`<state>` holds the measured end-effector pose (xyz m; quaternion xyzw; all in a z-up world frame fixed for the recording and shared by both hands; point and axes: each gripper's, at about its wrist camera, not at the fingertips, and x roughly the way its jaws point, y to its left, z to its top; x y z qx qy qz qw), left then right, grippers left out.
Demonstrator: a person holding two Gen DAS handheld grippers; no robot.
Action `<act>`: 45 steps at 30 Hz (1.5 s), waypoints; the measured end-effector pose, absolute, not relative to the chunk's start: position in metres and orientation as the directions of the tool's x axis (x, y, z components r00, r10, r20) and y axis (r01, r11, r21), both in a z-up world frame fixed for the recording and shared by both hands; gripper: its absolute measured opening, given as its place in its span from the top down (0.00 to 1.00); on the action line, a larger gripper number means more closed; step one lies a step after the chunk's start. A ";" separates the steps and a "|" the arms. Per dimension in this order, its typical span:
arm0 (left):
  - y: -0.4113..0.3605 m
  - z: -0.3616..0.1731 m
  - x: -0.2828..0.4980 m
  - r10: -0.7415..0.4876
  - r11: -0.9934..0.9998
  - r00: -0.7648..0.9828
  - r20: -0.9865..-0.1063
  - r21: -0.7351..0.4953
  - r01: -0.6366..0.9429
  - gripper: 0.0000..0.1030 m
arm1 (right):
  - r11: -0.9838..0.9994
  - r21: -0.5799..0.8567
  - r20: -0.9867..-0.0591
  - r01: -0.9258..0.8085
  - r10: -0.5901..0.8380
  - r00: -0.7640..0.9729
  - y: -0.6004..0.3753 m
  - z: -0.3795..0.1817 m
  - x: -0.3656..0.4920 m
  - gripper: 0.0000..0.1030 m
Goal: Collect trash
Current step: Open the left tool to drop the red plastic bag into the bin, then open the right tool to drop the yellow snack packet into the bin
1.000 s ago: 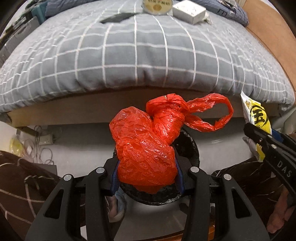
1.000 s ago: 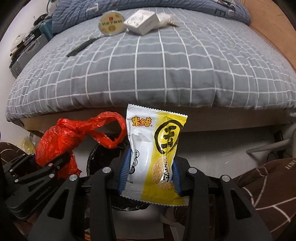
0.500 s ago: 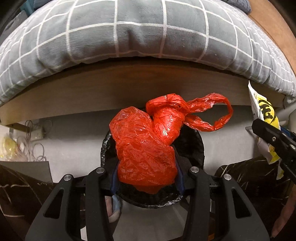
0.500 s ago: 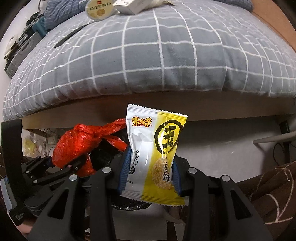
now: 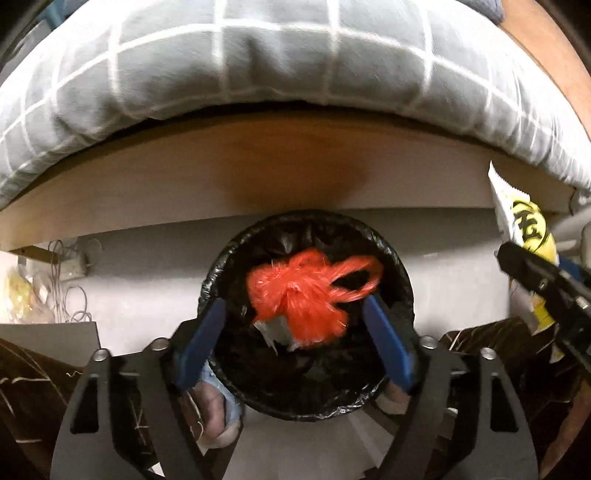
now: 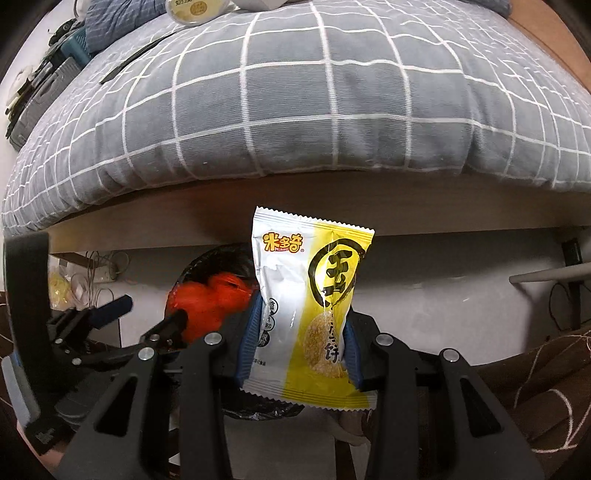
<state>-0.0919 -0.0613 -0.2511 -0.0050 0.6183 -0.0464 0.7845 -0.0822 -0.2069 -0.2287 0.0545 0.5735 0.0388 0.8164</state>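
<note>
A knotted red plastic bag is blurred, inside the mouth of a round bin with a black liner. My left gripper is open directly above the bin, its blue pads spread to either side of the bag without touching it. My right gripper is shut on a yellow and white snack packet, held upright just right of the bin. The packet and the right gripper show at the right edge of the left wrist view. The red bag and left gripper show at the left of the right wrist view.
A bed with a grey checked quilt overhangs a wooden bed frame just behind the bin. Cables and a power strip lie on the floor at the left. A round tin lies on the bed far back. My feet stand beside the bin.
My left gripper has opened and let go of the red bag, which has dropped into the bin. Both grippers have moved lower and closer to the bin. The right gripper still holds the packet.
</note>
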 end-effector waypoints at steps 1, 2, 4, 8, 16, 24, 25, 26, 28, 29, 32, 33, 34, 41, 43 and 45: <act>-0.057 -0.247 -0.091 -0.081 0.996 0.236 -0.968 -0.069 0.060 0.18 | 0.991 0.132 -0.929 -0.009 0.127 0.347 -0.204 -0.226 -0.082 0.63; -0.050 -0.241 -0.090 -0.089 0.996 0.249 -0.964 -0.080 0.046 0.17 | 0.991 0.130 -0.926 -0.016 0.127 0.355 -0.200 -0.223 -0.082 0.63; -0.038 -0.228 -0.088 -0.086 0.996 0.283 -0.955 -0.083 0.022 0.09 | 0.992 0.125 -0.919 -0.035 0.129 0.373 -0.192 -0.217 -0.082 0.63; -0.013 -0.210 -0.090 -0.050 0.998 0.329 -0.943 -0.060 -0.021 0.06 | 0.990 0.132 -0.914 -0.058 0.144 0.379 -0.178 -0.213 -0.082 0.63; 0.022 -0.194 -0.095 -0.002 0.997 0.362 -0.932 -0.028 -0.066 0.06 | 0.981 0.141 -0.907 -0.137 0.183 0.379 -0.138 -0.208 -0.082 0.63; 0.047 -0.198 -0.102 0.003 0.994 0.352 -0.936 -0.036 -0.103 0.06 | 0.975 0.126 -0.920 -0.186 0.185 0.347 -0.107 -0.217 -0.082 0.61; 0.050 -0.198 -0.102 0.003 0.993 0.353 -0.935 -0.038 -0.109 0.06 | 0.975 0.112 -0.921 -0.191 0.174 0.349 -0.103 -0.218 -0.083 0.59; 0.053 -0.199 -0.103 0.006 0.992 0.350 -0.937 -0.038 -0.118 0.06 | 0.976 0.094 -0.921 -0.197 0.160 0.355 -0.100 -0.218 -0.084 0.56; 0.057 -0.199 -0.104 0.011 0.991 0.347 -0.938 -0.036 -0.128 0.05 | 0.976 0.064 -0.921 -0.207 0.138 0.364 -0.095 -0.219 -0.086 0.55; 0.059 -0.199 -0.104 0.012 0.990 0.346 -0.938 -0.036 -0.133 0.05 | 0.976 0.062 -0.922 -0.207 0.136 0.362 -0.094 -0.220 -0.085 0.52; 0.060 -0.200 -0.106 0.014 0.990 0.346 -0.938 -0.035 -0.133 0.06 | 0.978 0.068 -0.927 -0.198 0.136 0.351 -0.088 -0.225 -0.082 0.42; 0.060 -0.200 -0.106 0.014 0.990 0.345 -0.938 -0.035 -0.133 0.06 | 0.978 0.066 -0.926 -0.200 0.135 0.354 -0.088 -0.226 -0.082 0.38; 0.060 -0.200 -0.106 0.013 0.990 0.344 -0.939 -0.035 -0.134 0.06 | 0.978 0.063 -0.926 -0.198 0.131 0.354 -0.089 -0.226 -0.082 0.36; 0.061 -0.201 -0.105 0.023 0.989 0.343 -0.939 -0.029 -0.146 0.06 | 0.981 0.038 -0.926 -0.192 0.107 0.362 -0.087 -0.233 -0.083 0.26; 0.061 -0.201 -0.105 0.028 0.989 0.343 -0.939 -0.023 -0.145 0.06 | 0.981 0.035 -0.925 -0.190 0.104 0.365 -0.092 -0.231 -0.084 0.23; 0.062 -0.199 -0.105 0.031 0.989 0.347 -0.938 -0.021 -0.145 0.06 | 0.981 0.040 -0.923 -0.189 0.109 0.369 -0.097 -0.228 -0.085 0.18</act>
